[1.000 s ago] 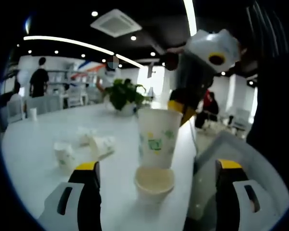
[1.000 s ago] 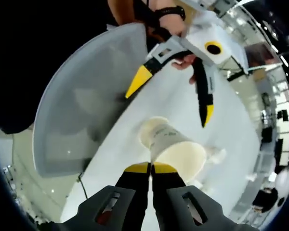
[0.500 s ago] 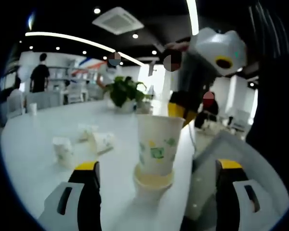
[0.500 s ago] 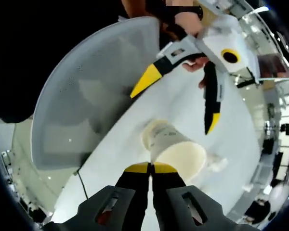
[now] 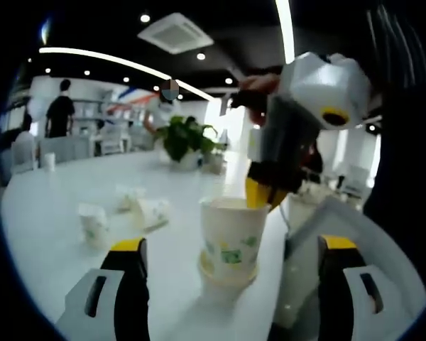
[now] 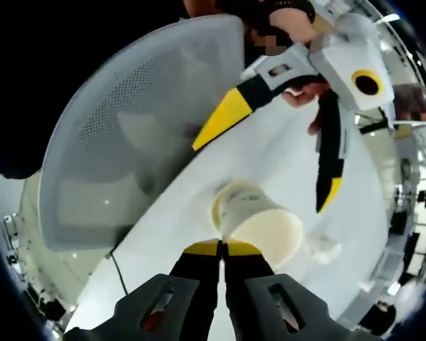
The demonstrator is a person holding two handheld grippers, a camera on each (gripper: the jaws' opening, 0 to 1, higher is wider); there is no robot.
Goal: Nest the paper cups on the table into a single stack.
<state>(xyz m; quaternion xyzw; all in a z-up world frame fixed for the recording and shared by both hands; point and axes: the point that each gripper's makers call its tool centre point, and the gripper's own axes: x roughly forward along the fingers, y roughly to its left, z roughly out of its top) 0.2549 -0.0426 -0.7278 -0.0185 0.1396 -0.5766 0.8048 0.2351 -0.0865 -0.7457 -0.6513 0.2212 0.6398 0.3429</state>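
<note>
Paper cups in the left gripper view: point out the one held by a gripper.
The white paper cup with green print, pinched at its rim by the right gripper and nested into another; the loose paper cups lie beyond, untouched.

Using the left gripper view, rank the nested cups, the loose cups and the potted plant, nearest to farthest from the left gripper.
1. Nested cups: just ahead, between its fingers.
2. Loose cups: farther out on the table, to the left.
3. Potted plant: at the table's far end.
</note>
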